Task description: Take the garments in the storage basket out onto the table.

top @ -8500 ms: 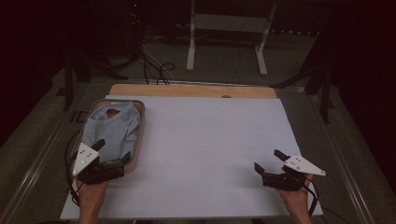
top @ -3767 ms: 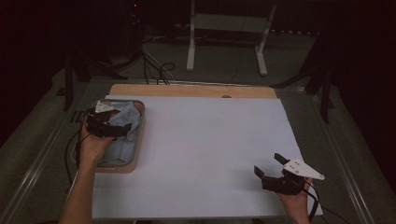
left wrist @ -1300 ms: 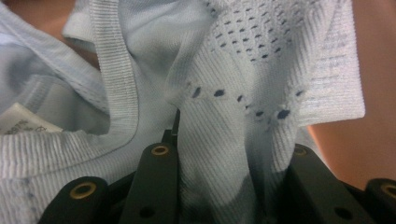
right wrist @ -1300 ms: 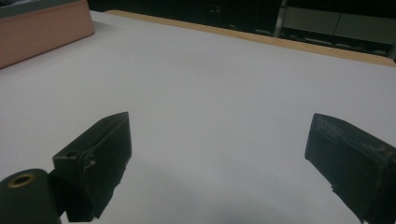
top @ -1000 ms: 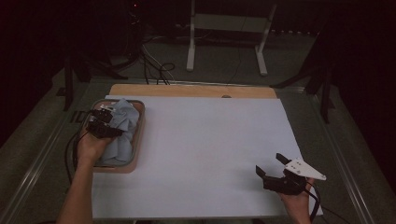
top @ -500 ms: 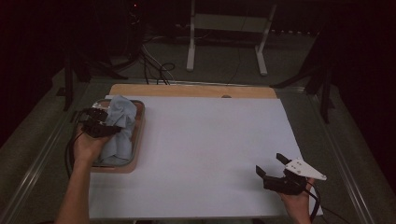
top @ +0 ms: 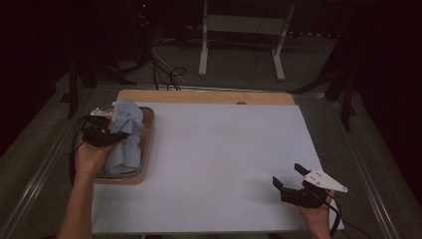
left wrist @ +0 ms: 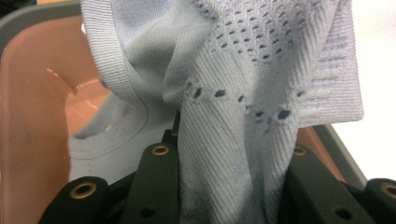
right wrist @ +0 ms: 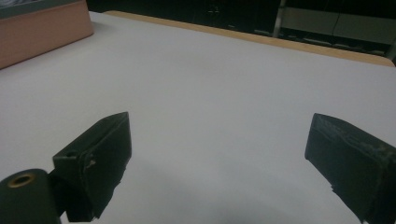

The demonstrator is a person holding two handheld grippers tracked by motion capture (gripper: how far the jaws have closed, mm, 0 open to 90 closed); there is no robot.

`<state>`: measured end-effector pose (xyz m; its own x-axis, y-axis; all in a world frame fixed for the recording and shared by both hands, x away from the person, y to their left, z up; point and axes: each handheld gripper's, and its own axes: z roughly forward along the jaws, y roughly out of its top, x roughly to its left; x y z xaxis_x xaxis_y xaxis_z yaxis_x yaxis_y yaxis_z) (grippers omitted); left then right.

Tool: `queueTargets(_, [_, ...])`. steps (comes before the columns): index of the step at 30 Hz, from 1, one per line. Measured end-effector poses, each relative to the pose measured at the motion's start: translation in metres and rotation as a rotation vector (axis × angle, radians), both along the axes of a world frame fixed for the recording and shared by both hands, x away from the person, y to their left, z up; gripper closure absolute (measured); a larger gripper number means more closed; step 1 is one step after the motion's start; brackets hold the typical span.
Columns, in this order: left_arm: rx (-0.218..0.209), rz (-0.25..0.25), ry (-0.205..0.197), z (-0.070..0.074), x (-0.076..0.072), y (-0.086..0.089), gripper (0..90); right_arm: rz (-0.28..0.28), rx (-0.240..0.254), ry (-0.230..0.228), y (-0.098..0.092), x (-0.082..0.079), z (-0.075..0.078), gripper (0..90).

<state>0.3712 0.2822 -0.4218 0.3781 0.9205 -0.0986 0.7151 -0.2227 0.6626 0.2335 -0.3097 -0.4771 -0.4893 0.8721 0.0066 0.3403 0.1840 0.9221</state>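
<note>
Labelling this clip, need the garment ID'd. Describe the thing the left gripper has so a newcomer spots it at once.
Start at the white table sheet, then go to its left edge, where a pink tray with a grey rim sits. Bunched up out of that tray is a pale blue knit garment, pinched between the jaws of the left gripper. Its ribbed weave and rows of small eyelet holes set it apart; it is the soft thing there.

the left gripper [top: 102, 130] is hovering at the far left, its forearm reaching up from the bottom edge, jaws pinching together on cloth. the right gripper [top: 291, 180] is resting low at the near right, jaws gaping wide with nothing between.
</note>
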Motion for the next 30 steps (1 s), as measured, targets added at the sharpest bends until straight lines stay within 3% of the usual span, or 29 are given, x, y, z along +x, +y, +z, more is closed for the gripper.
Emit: queueTargets(30, [-0.009,-0.053,-0.104,0.024,-0.006,-0.014,71.0,-0.001,0.005,0.0,0.0,0.0,0.0,7.3])
